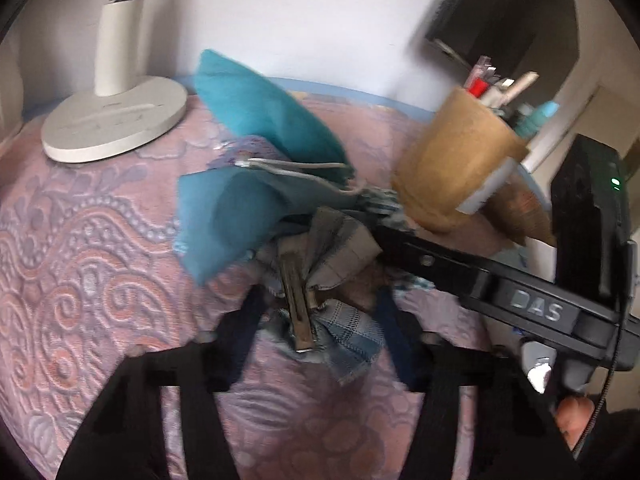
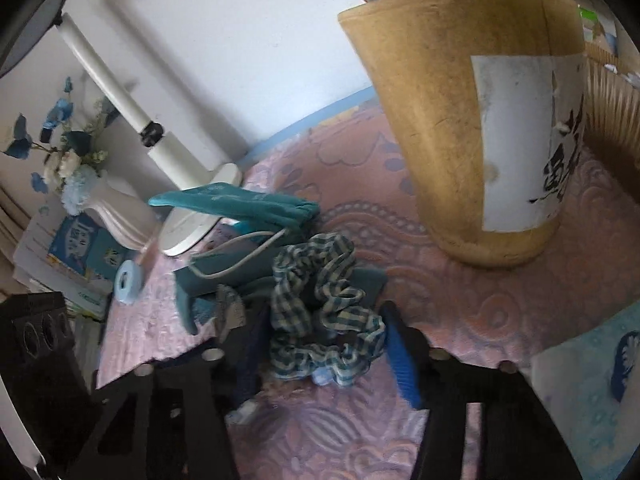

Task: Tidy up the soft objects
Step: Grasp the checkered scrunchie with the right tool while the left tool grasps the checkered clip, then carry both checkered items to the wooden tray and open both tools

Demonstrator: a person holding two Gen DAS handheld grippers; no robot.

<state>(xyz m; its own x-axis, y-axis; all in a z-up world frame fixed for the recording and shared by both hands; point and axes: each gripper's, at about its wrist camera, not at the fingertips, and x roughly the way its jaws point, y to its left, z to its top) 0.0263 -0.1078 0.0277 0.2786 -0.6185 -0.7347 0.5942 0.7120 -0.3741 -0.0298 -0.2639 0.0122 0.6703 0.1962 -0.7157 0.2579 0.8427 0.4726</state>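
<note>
Inside tan holder (image 1: 456,160): pens (image 1: 504,84).

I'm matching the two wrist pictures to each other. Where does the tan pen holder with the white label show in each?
Left wrist: the tan pen holder stands right of centre, upper half, behind the cloth pile.
Right wrist: it fills the upper right, close up.
Shared landmark: the white lamp base, at left in both.

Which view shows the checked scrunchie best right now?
The right wrist view: the checked scrunchie lies whole between the right gripper fingers, ruffles clear. The left wrist view shows only a blurred sliver of it behind the bow clip.
</note>
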